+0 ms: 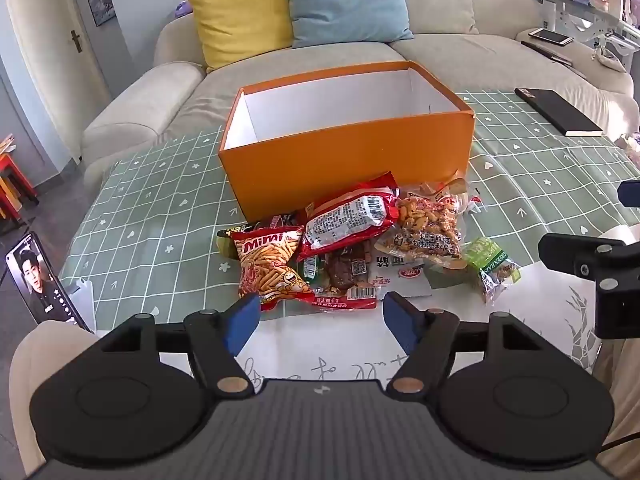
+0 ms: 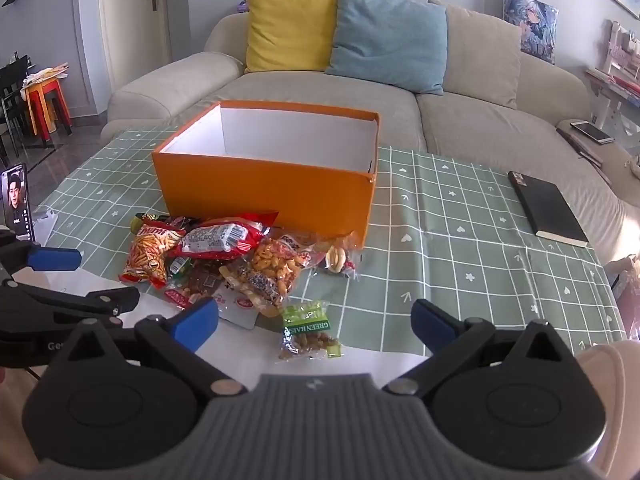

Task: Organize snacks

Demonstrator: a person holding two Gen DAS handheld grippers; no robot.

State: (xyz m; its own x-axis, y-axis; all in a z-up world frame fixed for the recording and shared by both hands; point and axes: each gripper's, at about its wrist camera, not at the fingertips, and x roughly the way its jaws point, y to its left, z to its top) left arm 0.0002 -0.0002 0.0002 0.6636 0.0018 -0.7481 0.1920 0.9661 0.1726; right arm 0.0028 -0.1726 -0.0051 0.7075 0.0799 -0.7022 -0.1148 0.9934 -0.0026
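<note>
An open orange box (image 1: 348, 156) (image 2: 264, 184) with a white, empty inside stands on the table. A pile of snack packets lies in front of it: a red Mimi bag (image 1: 272, 264) (image 2: 150, 254), a red packet with a white label (image 1: 348, 218) (image 2: 220, 238), a clear peanut bag (image 1: 428, 220) (image 2: 276, 268), and a green raisin packet (image 1: 494, 264) (image 2: 308, 330). My left gripper (image 1: 320, 320) is open and empty just short of the pile. My right gripper (image 2: 316, 324) is open and empty, its jaws either side of the raisin packet but short of it.
The table has a green checked cloth (image 2: 460, 240). A black notebook (image 2: 548, 208) lies at the right. A phone (image 1: 40, 280) stands propped at the left edge. A beige sofa (image 2: 480, 120) with yellow and blue cushions runs behind the table.
</note>
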